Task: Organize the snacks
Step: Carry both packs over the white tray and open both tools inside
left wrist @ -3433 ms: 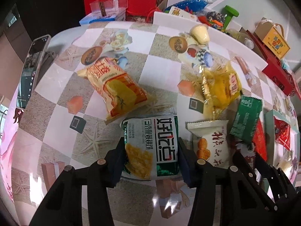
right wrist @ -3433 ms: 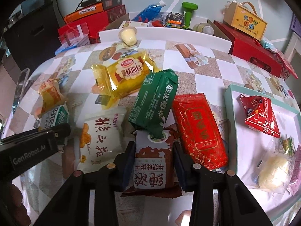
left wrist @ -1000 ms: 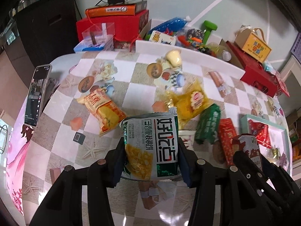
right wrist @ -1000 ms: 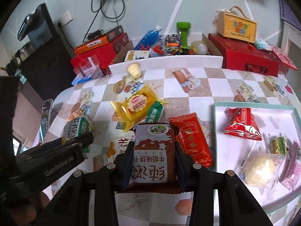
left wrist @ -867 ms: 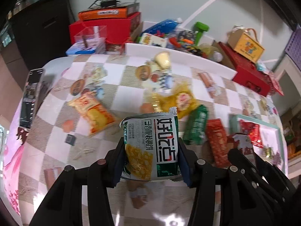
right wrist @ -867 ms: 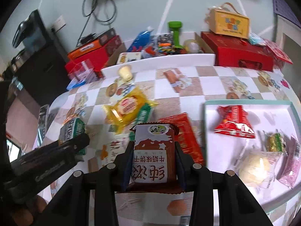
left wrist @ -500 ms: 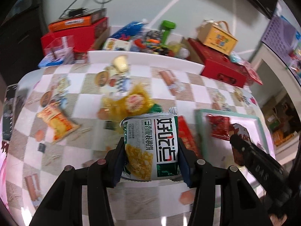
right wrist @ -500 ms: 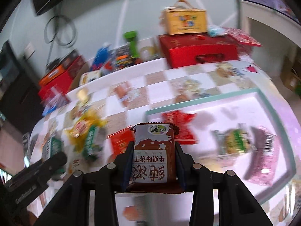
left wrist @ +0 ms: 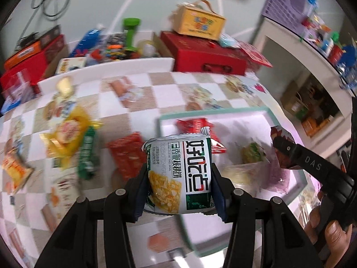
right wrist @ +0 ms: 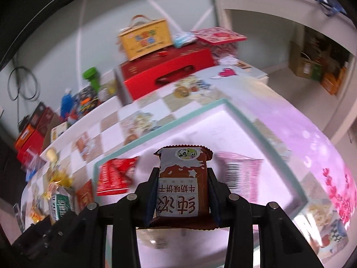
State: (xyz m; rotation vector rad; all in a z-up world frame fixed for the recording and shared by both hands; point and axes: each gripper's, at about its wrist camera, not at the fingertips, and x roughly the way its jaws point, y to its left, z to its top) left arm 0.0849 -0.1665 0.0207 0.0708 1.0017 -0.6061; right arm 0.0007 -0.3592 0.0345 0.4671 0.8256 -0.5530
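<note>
Checkered tablecloth [left wrist: 165, 93] under both my cameras, blurred at the fringes. My left gripper [left wrist: 178, 179] has its pads pressed on the sides of a green-and-white snack packet [left wrist: 179, 174], held upright and off the cloth, right above the near left rim of the teal-edged tray [left wrist: 159, 122]. My right gripper [right wrist: 181, 193] is clamped the same way on a brown-and-white biscuit packet [right wrist: 179, 187], hanging over the tray's white floor.

Inside the tray [right wrist: 225, 103] I see a red packet [right wrist: 115, 176] at the left end and a pink packet [right wrist: 242, 178] just right of my biscuit packet; the far half of the floor is bare white, so that is where I have room. From the left camera a yellowish wrapped sweet [left wrist: 253, 153] also lies in the tray, near my right gripper [left wrist: 280, 141], with part of the holding hand [left wrist: 330, 232] at the frame's edge.

Left of the tray's rim, on the cloth, lie a long red packet [left wrist: 127, 154], a green packet [left wrist: 88, 154] and a yellow bag [left wrist: 65, 134], close together.

Beyond the table's far edge a red box [right wrist: 167, 73] carries a yellow handled carton [right wrist: 146, 40], and a white shelf unit [right wrist: 290, 22] stands at the right
</note>
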